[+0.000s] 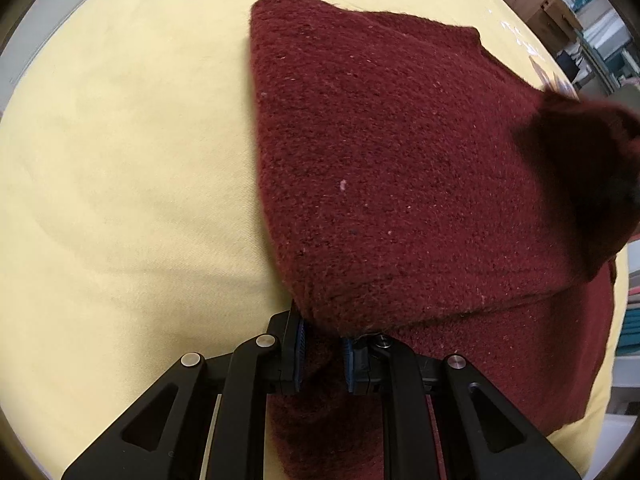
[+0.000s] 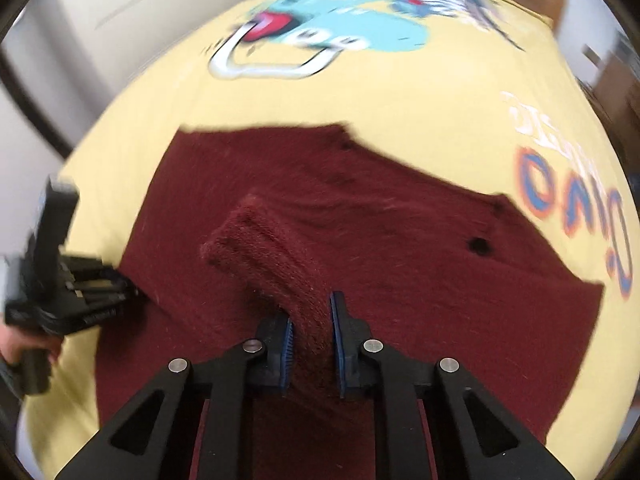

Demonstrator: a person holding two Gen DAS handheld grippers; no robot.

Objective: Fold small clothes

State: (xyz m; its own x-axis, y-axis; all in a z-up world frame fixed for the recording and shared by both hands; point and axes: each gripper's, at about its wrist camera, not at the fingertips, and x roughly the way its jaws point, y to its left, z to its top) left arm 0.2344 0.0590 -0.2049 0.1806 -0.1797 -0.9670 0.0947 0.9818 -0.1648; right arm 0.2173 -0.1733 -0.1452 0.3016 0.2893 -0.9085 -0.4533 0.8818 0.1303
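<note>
A dark red knitted sweater [image 1: 400, 160] lies on a yellow printed cloth [image 1: 120, 160]. My left gripper [image 1: 322, 344] is shut on a fold of the sweater's near corner, lifting it into a peak. In the right wrist view the sweater [image 2: 420, 272] spreads across the yellow cloth [image 2: 400, 92]. There my right gripper [image 2: 311, 332] is shut on a ribbed sleeve [image 2: 256, 248], which rises from between the blue pads. The left gripper [image 2: 80, 292] shows at the sweater's left edge. In the left wrist view the raised sleeve [image 1: 580, 168] is a dark blur at the right.
A blue cartoon print [image 2: 340, 12] and orange lettering [image 2: 560, 200] mark the far and right parts of the cloth. Cardboard boxes and shelves [image 1: 536, 0] stand beyond the table's far right. A person's hand [image 2: 24, 344] holds the left gripper's handle.
</note>
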